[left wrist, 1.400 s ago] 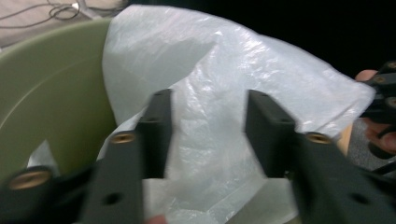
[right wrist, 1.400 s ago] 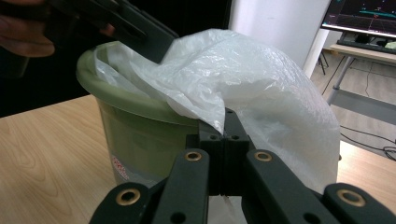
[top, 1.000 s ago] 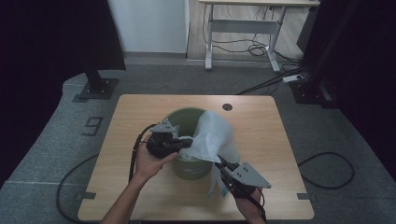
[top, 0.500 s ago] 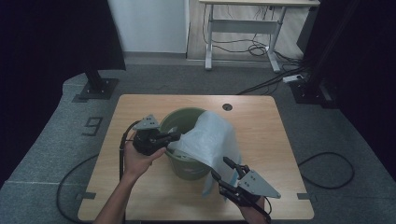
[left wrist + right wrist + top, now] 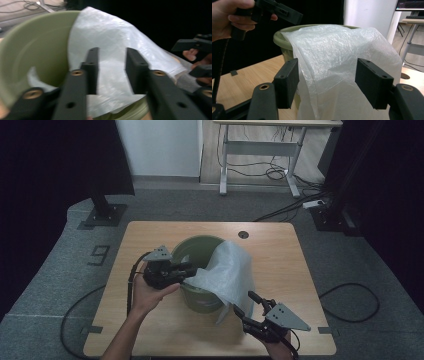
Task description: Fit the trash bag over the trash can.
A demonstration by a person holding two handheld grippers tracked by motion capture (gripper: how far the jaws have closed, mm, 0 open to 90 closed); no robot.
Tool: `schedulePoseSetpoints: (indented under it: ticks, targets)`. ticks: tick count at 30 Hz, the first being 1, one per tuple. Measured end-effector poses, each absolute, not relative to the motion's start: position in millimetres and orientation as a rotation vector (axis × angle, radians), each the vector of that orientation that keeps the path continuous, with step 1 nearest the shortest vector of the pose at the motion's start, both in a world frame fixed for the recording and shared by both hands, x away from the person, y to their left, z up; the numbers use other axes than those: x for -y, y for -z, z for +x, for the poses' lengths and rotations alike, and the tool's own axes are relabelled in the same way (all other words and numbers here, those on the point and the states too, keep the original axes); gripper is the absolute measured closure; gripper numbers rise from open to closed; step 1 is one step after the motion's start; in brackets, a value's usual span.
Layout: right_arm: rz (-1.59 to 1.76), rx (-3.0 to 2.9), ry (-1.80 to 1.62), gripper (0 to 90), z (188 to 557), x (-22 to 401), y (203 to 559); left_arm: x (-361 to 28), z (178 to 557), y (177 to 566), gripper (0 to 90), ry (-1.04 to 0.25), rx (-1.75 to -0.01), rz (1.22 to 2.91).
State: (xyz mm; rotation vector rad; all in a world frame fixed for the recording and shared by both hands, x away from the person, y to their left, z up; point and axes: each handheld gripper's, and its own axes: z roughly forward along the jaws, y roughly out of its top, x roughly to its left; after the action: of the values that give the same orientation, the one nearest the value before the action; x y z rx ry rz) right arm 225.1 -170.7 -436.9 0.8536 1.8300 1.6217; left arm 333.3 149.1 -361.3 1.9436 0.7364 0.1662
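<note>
From above we see the green bucket (image 5: 200, 270) at mid-frame on the worktop (image 5: 280, 245), the white plastic bag (image 5: 227, 272) draped over its near rim. The left hand-held gripper (image 5: 110, 70) has just been opening, jaws released astride the bag; the right hand-held gripper (image 5: 327, 80) likewise, jaws apart, bag between, untouched.

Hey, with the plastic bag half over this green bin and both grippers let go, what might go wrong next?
The white plastic bag only drapes one side of the green bin, so it may slide off. Both jaws have just been opening: the left hand-held gripper and the right hand-held gripper stand open with film between unpressed pads, so a re-grip could snag or tear it.
</note>
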Motion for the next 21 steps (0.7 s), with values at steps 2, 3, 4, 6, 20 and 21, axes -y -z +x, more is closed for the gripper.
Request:
schedulePoseSetpoints:
  ticks: [2, 3, 4, 6, 20, 21]
  targets:
    - [0.846, -1.830, -1.606, 35.7, 225, 169, 437, -144, 333, 363, 51.9, -0.151, -0.735, 1.927]
    - [0.846, -1.829, -1.602, 35.9, 224, 169, 437, -141, 334, 365, 49.1, -0.145, -0.739, 1.921]
    - [0.840, -1.827, -1.597, 36.2, 223, 168, 436, -139, 334, 365, 44.8, -0.136, -0.738, 1.921]
    - [0.843, -1.824, -1.596, 36.7, 222, 169, 436, -134, 334, 367, 41.1, -0.112, -0.727, 1.937]
    - [0.852, -1.813, -1.576, 38.0, 219, 171, 434, -123, 335, 376, 72.9, -0.074, -0.698, 2.036]
    - [0.850, -1.807, -1.579, 38.4, 219, 171, 432, -123, 335, 377, 76.9, -0.071, -0.694, 2.043]
